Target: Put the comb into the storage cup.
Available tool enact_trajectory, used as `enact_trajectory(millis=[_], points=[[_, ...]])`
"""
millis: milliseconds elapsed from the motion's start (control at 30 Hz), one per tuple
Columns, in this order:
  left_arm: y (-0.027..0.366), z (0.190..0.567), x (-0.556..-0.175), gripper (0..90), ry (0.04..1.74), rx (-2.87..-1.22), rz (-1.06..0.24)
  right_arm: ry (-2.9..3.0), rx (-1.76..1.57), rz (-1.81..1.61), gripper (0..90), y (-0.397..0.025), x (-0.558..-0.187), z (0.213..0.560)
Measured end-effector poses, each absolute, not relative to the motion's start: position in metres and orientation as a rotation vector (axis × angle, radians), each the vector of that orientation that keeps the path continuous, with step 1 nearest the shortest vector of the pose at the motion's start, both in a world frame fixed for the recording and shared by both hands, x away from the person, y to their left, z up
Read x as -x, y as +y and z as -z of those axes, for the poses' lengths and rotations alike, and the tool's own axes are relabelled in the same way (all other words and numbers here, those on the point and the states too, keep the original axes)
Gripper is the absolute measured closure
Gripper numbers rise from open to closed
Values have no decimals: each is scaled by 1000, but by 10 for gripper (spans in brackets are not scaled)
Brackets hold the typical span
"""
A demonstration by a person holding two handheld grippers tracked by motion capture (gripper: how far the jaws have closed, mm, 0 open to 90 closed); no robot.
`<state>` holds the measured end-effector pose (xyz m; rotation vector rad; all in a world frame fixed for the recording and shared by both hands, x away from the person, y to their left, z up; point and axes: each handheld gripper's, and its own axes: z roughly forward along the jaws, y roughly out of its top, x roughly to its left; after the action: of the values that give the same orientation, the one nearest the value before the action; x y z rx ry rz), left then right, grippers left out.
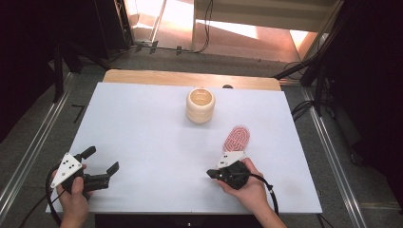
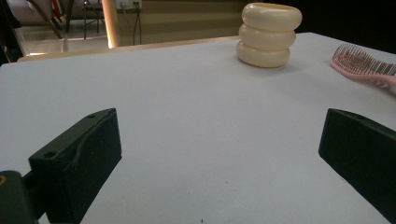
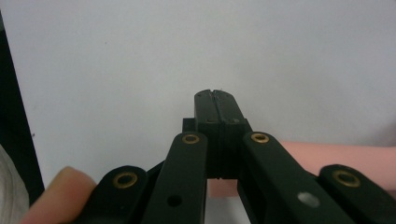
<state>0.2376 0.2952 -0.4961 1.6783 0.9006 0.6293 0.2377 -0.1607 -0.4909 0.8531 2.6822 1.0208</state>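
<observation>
The right gripper [image 1: 212, 174] lies low at the near edge of the white surface [image 1: 142, 133], jaws pressed together over the pink hairbrush [image 1: 236, 138] handle. The left gripper [image 1: 101, 159] rests near-left, jaws spread wide, empty. No writing is readable.

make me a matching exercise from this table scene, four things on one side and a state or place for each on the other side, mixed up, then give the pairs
Things:
1. left gripper
2. right gripper
3. pink hairbrush
4. cream ringed cup

States or places:
A. upright near the table's far edge
B. jaws pressed together
C. jaws wide apart, nothing between them
D. lying flat, handle toward the right hand

Pairs: 1-C, 2-B, 3-D, 4-A
</observation>
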Motion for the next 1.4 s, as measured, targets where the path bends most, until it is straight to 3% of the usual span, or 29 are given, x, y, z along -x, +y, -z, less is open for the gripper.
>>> enact_trajectory(millis=[600,1400], points=[[295,496,-238,0,899,-1680,-628,2668,-955,-908,879,-207,-222,494],[295,496,-238,0,895,-1682,-625,2521,-1215,-820,878,-284,-234,499]])
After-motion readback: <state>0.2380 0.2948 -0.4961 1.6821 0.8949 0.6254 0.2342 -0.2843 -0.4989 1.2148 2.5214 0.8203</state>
